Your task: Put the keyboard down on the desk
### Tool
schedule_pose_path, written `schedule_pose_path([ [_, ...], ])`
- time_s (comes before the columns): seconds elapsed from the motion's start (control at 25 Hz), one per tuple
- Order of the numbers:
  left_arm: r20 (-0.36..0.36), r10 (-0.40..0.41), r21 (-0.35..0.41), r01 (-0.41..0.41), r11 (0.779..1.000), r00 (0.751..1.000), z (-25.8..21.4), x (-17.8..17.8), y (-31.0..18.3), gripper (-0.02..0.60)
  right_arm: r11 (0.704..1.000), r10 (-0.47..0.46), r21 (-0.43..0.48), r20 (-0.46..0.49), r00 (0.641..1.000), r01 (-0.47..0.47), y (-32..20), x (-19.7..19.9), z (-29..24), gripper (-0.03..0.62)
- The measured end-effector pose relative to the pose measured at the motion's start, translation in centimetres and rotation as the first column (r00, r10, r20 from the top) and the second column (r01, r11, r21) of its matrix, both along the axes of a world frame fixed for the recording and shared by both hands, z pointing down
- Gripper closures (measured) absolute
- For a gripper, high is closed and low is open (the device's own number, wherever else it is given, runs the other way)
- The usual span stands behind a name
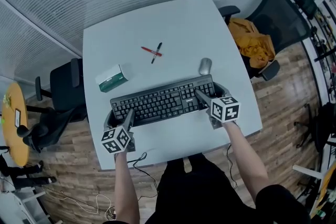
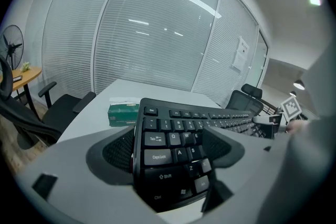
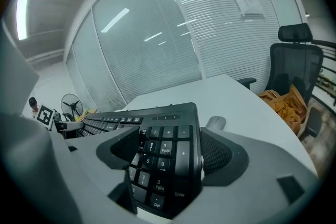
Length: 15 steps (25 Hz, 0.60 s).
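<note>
A black keyboard lies lengthwise across the near part of the white desk, held at both ends. My left gripper is shut on its left end, with the Caps Lock and Shift keys between the jaws. My right gripper is shut on its right end, over the number pad. In both gripper views the keyboard sits tilted between the pads. Whether its underside touches the desk I cannot tell.
A grey mouse lies just behind the keyboard's right end. A green box sits behind its left end. A red pen and a black pen lie crossed mid-desk. Black chairs flank the desk; the right one holds orange cloth.
</note>
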<state>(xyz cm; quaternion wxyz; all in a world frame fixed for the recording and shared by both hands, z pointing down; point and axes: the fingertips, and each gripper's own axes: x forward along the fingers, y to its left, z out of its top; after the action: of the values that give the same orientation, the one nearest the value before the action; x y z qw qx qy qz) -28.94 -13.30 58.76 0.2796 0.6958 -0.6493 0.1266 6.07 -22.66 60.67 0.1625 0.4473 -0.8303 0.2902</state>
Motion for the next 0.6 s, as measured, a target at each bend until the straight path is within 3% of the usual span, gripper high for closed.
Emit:
schedule_pose_path([
  [0.6,-0.021,0.006,-0.098,-0.008,0.995,1.000,6.4,-0.2,-0.3,0.190,0.995,-0.007,-0.104,-0.018,1.000,0.005,-0.1,-0.1,6.7,0.221],
])
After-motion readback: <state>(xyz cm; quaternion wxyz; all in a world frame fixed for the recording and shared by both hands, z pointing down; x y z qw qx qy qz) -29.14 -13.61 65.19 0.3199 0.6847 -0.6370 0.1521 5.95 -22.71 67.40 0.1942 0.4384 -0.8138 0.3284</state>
